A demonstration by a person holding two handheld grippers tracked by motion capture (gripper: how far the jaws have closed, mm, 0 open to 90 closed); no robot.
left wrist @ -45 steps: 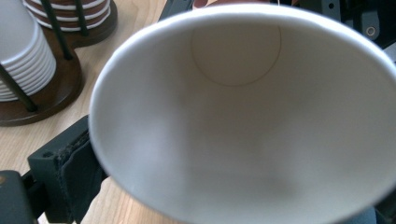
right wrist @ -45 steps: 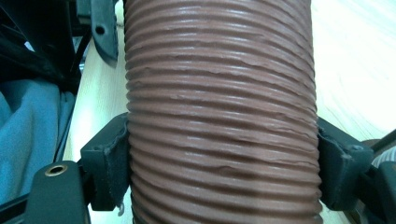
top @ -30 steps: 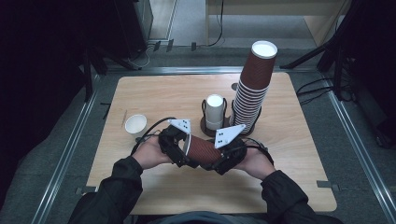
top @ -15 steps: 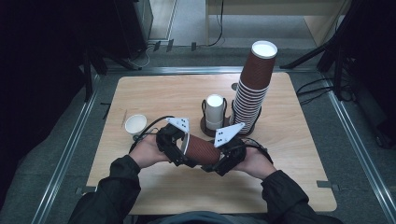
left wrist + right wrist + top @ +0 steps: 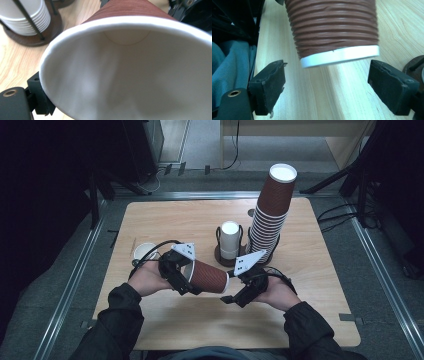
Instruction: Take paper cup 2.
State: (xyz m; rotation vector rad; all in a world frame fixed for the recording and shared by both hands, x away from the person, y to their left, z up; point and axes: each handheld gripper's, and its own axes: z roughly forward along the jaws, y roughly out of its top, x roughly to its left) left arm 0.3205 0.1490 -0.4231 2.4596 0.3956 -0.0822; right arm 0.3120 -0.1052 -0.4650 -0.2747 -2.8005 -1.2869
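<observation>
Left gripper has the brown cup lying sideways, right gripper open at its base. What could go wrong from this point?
1. The left gripper holds the brown paper cup at its mouth end alone; the thin rim could buckle or slip.
2. The right gripper stands open, jaws clear of the cup's base; closing off-centre might crush or knock it loose.
3. A swing could topple the tall cup stack nearby.

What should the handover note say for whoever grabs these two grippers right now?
Left gripper: shut on the brown cup, held sideways by its rim above the table.
Right gripper: open, jaws either side of the cup's base, not touching.
Tall brown cup stack and white cup holder stand behind; a single white cup sits at left.
Done: cup lifted. Left: probably the right gripper's grasp, then placing.
</observation>
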